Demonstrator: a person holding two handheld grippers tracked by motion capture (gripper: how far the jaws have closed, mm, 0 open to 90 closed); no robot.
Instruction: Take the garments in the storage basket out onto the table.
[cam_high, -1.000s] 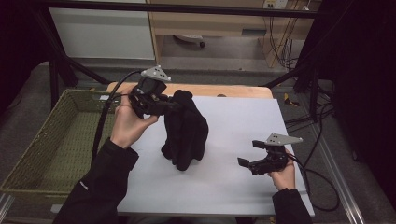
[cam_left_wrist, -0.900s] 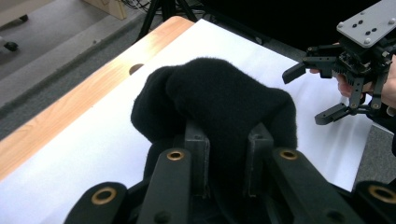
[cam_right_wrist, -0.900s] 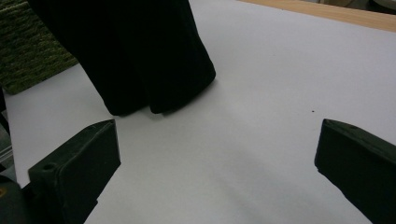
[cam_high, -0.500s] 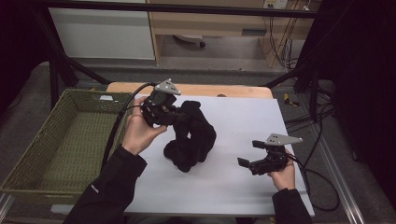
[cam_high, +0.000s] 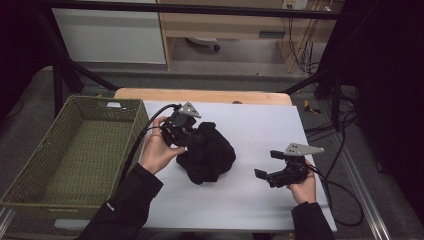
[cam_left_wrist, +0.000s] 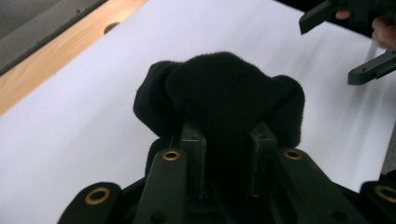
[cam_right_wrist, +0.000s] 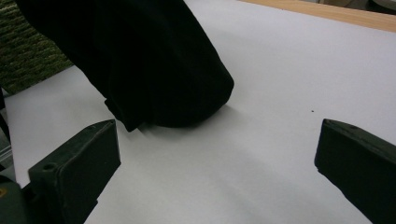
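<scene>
Black cloth (cam_high: 210, 155) in left claw (cam_high: 192, 139)

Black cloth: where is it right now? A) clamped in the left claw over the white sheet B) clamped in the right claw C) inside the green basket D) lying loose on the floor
A: the left claw is shut on the black cloth, which bunches on the white sheet; the right claw stands open, apart from it.
</scene>
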